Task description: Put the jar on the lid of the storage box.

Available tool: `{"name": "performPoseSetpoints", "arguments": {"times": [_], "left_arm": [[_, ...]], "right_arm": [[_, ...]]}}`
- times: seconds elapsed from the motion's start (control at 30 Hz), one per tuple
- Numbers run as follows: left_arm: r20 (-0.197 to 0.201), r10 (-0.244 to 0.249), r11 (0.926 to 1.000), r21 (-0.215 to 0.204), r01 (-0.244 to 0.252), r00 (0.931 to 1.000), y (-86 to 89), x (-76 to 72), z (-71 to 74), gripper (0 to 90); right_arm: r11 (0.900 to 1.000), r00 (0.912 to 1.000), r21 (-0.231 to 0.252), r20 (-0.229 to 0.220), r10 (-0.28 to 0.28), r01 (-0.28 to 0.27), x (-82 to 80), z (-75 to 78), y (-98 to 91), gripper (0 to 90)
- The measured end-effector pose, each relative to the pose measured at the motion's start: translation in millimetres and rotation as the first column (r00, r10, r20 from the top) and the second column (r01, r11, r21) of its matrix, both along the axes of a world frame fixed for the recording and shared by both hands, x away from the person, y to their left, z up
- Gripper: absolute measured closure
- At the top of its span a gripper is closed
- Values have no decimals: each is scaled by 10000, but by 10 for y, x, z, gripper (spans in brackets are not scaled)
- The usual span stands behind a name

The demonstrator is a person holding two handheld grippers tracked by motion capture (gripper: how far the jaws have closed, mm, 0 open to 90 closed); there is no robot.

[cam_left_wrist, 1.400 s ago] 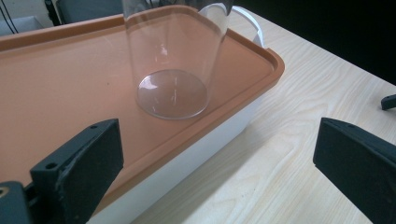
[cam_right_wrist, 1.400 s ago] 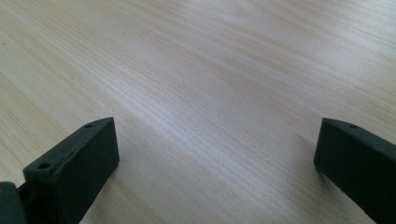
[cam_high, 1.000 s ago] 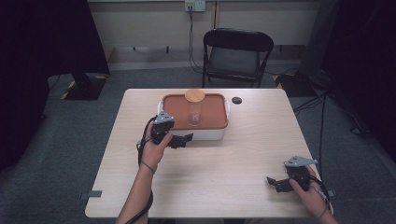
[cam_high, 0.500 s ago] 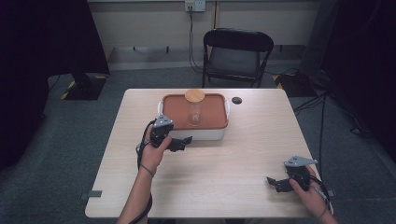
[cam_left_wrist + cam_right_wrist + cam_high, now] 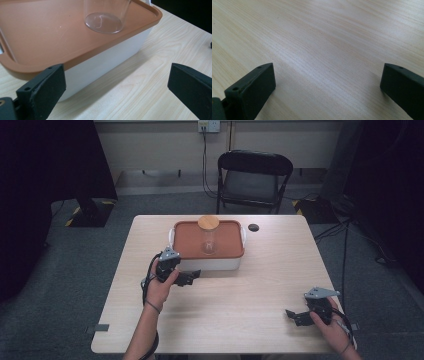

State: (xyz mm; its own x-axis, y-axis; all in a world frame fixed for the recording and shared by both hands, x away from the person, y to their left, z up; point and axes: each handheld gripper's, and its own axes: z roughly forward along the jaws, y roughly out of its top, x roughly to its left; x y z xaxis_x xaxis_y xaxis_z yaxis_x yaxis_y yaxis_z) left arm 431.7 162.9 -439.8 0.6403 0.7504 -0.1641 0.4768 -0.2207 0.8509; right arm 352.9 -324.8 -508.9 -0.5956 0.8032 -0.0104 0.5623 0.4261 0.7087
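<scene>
the left hand-held gripper (image 5: pixel 191 276) hovers low at the front left corner of a white storage box (image 5: pixel 210 263), its jaws spread wide and holding nothing; in the left gripper view one jaw sits just before the box's white wall and the other is out over bare wood. the right hand-held gripper (image 5: pixel 296 316) rests well apart, near the front right corner of the worktop (image 5: pixel 260 290), jaws likewise spread with nothing between them. the worktop is pale wood-grain laminate, with a small black disc (image 5: pixel 253 227) lying near its far edge, right of the box. the box carries a flat terracotta-orange lid (image 5: pixel 227 237) with a raised rim, and a clear glass jar (image 5: pixel 208 241) stands upright on the lid, capped by a round light wooden lid (image 5: pixel 208 222). beyond the worktop stands a black folding chair (image 5: pixel 254 180) on grey carpet, with a cream wall and a socket behind, and dark curtains on both sides.
</scene>
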Motion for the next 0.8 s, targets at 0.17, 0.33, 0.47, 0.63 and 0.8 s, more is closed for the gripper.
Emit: {"name": "performPoseSetpoints", "arguments": {"times": [0.17,0.33,0.47,0.63,0.8], "left_arm": [[-9,39,10000,11,-39,10000,28,-26,-25,13],[-21,31,10000,22,-31,10000,54,-50,-64,13],[-69,59,10000,16,-59,10000,78,-72,-102,13],[-125,127,9999,19,-127,9998,114,-98,-146,14],[-171,194,9998,3,-194,9997,149,-125,-185,13]], "right_arm": [[10000,10000,0,1,1,-1,0,0,0,0],[10000,10000,-1,2,2,-2,0,0,0,0],[10000,10000,-2,3,2,-2,0,0,0,0],[10000,10000,-1,1,1,-1,0,0,0,0],[10000,10000,-2,3,2,-2,0,0,0,0]]}}
